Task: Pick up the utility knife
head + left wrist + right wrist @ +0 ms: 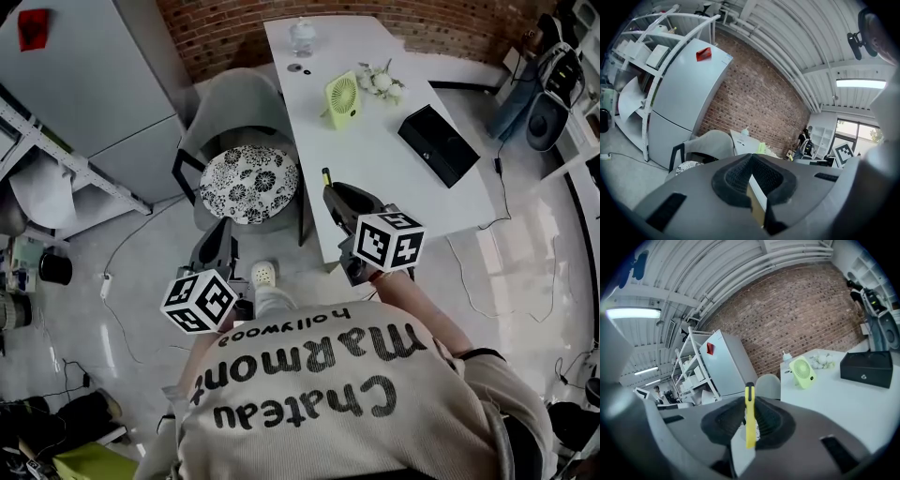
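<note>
Right gripper (749, 401) is clamping the utility knife (749, 423). The yellow body is sitting edge-on between the ribbed pads (726, 420), with the dark tip end sticking up past the jaw tips and the rest running down into the throat. Left gripper (751, 158) is riding with its jaws pressed together at the tips, and I see nothing gripped between them. So the knife is off the white table (375, 173), in the air in the right gripper at the table's near left edge, beside the grey chair (234, 112). I'm reading the pick as essentially done. The green desk fan (341, 98) and black box (439, 142) are sitting further back on the table, well apart from the knife. On the risks, the pads are holding a thin, smooth body on its narrow faces with a fair length overhanging. A sharp wrist roll, or a knock on the table edge, could be pivoting the knife in the grip or sending it down to the floor (141, 244). I can't tell whether the blade is retracted. If it's out, swinging it toward the left gripper alongside or back toward the person's sweater (356, 394) is the hazard. The marker cubes are also running close together, so bringing the hands inward is risking a clash.
</note>
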Available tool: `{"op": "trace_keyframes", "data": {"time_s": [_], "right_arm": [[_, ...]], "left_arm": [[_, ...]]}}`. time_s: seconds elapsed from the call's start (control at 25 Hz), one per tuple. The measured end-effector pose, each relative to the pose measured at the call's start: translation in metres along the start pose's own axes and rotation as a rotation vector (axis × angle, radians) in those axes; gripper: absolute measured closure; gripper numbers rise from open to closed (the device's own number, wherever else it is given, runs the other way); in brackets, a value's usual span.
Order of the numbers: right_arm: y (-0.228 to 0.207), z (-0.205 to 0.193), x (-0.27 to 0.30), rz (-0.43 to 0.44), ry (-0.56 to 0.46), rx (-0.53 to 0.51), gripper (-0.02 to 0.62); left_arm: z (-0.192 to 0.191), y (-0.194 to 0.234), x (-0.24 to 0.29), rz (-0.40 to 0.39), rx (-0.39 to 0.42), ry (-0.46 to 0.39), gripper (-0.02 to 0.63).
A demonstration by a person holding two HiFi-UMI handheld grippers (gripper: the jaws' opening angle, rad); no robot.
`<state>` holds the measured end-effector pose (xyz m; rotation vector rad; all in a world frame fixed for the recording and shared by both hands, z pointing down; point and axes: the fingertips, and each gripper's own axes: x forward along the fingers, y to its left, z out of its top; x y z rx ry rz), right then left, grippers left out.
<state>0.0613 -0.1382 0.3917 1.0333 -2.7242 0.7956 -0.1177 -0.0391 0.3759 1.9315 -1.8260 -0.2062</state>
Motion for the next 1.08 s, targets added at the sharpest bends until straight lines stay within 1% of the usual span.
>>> {"op": "trace_keyframes", "data": {"time_s": [0.44,1.08], "right_arm": [[-0.002,-0.012,0.007,0.004,0.013,0.018,0.528],[-0.002,-0.008,0.010,-0.012,0.005,0.014,0.528]], "left_arm": [[-0.007,0.013,-0.005,0.030,-0.006,0.012,0.604],[-0.001,0.017,0.002,0.011,-0.004,0.018,0.604]]}}
